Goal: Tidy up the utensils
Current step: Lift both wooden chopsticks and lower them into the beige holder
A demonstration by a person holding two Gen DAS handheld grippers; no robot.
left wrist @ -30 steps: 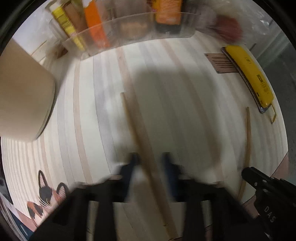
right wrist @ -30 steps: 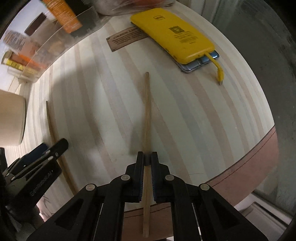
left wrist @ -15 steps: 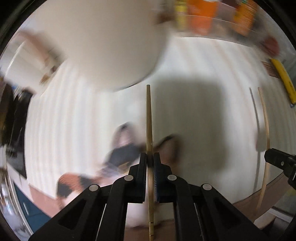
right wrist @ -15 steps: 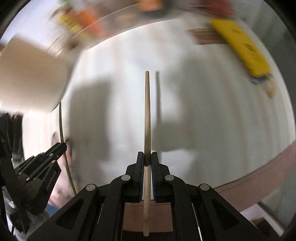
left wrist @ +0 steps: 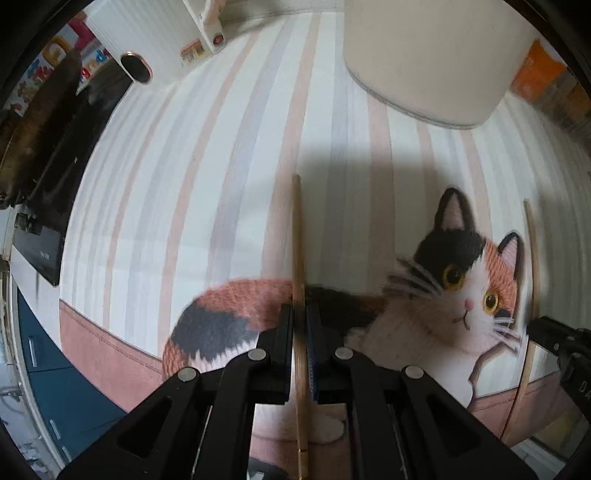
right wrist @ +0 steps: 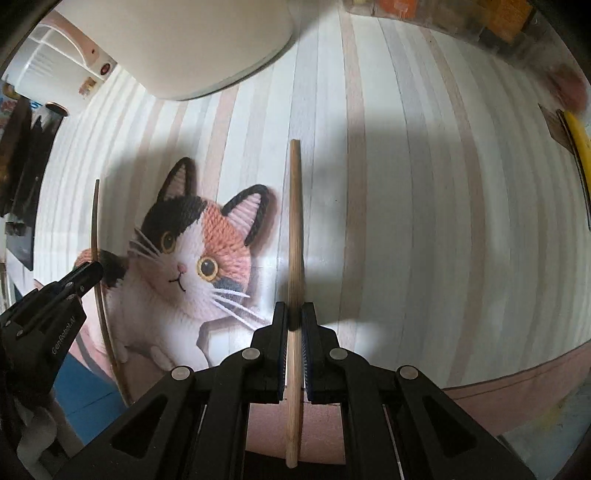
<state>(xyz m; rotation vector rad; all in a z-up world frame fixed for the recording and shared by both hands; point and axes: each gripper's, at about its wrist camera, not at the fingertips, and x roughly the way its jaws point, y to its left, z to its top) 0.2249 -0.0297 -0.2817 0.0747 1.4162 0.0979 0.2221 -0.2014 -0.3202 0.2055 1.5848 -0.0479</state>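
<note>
My left gripper (left wrist: 300, 312) is shut on a wooden chopstick (left wrist: 297, 236) that points forward above the striped table mat. My right gripper (right wrist: 294, 310) is shut on a second wooden chopstick (right wrist: 295, 221), also lifted off the mat. Each gripper shows in the other's view: the right one at the lower right of the left wrist view (left wrist: 554, 339), the left one at the lower left of the right wrist view (right wrist: 79, 278), each with its chopstick. A cream cylindrical holder (left wrist: 428, 59) stands ahead, at upper right in the left view and upper left in the right view (right wrist: 199, 44).
The mat carries a calico cat print (right wrist: 195, 258) under both grippers. A yellow phone (right wrist: 580, 144) lies at the far right. A clear organiser with orange packets (right wrist: 480, 18) stands at the back. A white appliance (left wrist: 147, 33) and dark objects (left wrist: 44, 129) sit at the left.
Both grippers, each still holding its chopstick, have swung left over the mat. The cat print now lies beneath them and the cream holder has come closer.
</note>
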